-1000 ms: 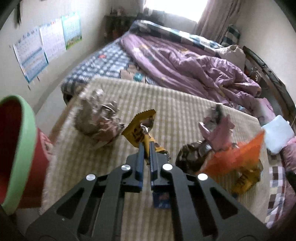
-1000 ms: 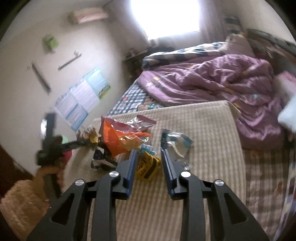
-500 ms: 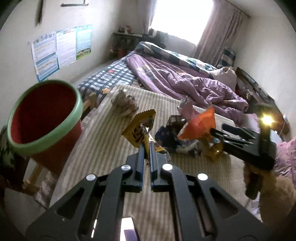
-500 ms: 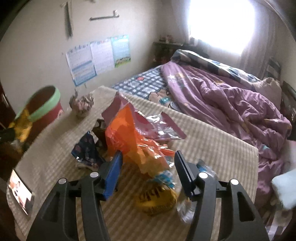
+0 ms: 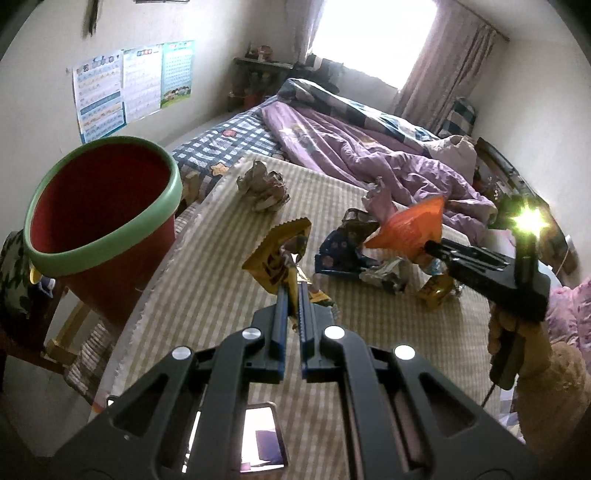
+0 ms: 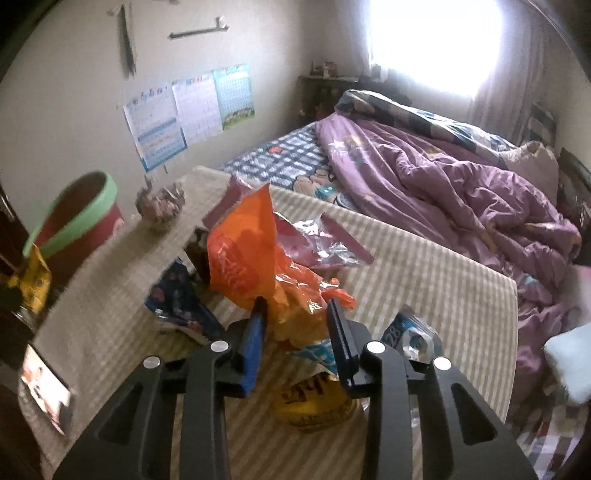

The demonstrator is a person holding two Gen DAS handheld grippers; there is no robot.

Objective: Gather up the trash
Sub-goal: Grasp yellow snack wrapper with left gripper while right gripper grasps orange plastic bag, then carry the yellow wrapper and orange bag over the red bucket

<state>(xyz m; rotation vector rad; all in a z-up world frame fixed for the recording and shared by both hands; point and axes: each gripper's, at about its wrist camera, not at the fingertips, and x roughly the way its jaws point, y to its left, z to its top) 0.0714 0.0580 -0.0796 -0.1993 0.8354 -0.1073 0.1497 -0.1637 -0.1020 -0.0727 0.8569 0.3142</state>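
Left wrist view
Surface: a beige striped cloth covers the table, which stands against a bed.
Room: a purple quilt lies rumpled on the bed; 3 wall charts hang on the left wall; a bright window with a curtain sits at the back.
Bin: 1 red bin with a green rim, at the table's left edge, mouth open.
Left gripper: clenched on 1 yellow wrapper, held up off the cloth, to the right of the bin.
Trash on cloth: 1 crumpled paper ball near the far edge; a pile with 1 dark blue wrapper and 1 pink wrapper.
Right gripper: reaches in from the right, at 1 orange bag; a hand grips its handle.
Phone: 1 phone lies below the gripper.
Writing: dark print on the yellow wrapper, not legible.

Right wrist view
Right gripper: jaws closing, the orange bag between them, its crumpled lower end pinched by the pads.
Orange bag print: white lettering, too blurred to read.
Under the gripper: 1 yellow packet with dark lettering, unreadable; 1 blue-and-white wrapper just to the right.
Other trash: the dark blue wrapper, pink wrapper and paper ball.
Bin: at far left, the yellow wrapper just in front of it.
Wall: the 3 charts, text too small.
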